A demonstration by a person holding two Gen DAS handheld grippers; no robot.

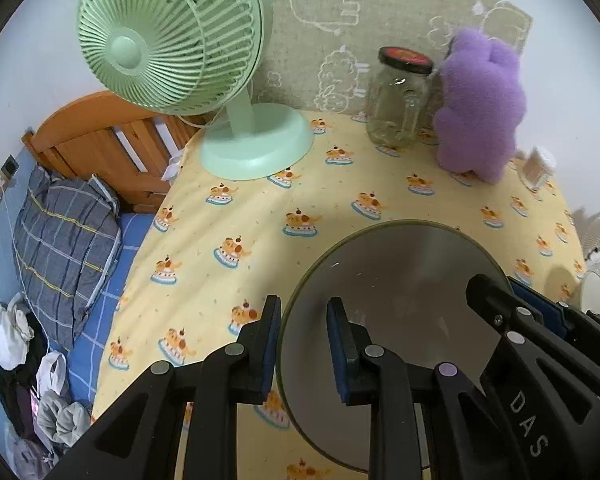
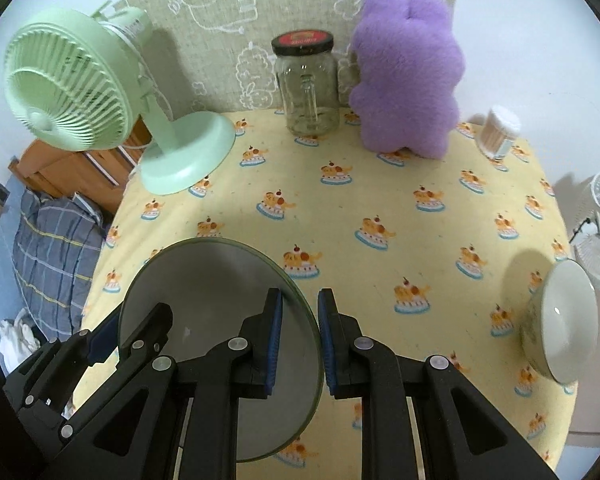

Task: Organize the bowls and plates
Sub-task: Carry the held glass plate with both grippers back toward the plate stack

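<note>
Mid-task, my read: one grey glass plate (image 2: 220, 320) is off the cloth, left gripper (image 1: 304, 344) and right gripper (image 2: 300, 340) each clamped nearly shut on opposite rims. One bowl (image 2: 560, 324) sits at 4 o'clock on the yellow tablecloth (image 2: 380, 184), unstacked. Count: 1 plate, 1 bowl, 1 green fan (image 2: 72, 84), 1 jar (image 2: 306, 88), 1 purple plush (image 2: 408, 76).

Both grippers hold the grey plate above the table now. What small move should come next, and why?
Probably carry the grey plate toward the bowl, level. The left gripper and right gripper each clamp an opposite rim, and the bowl stands alone at the table's right edge.
</note>
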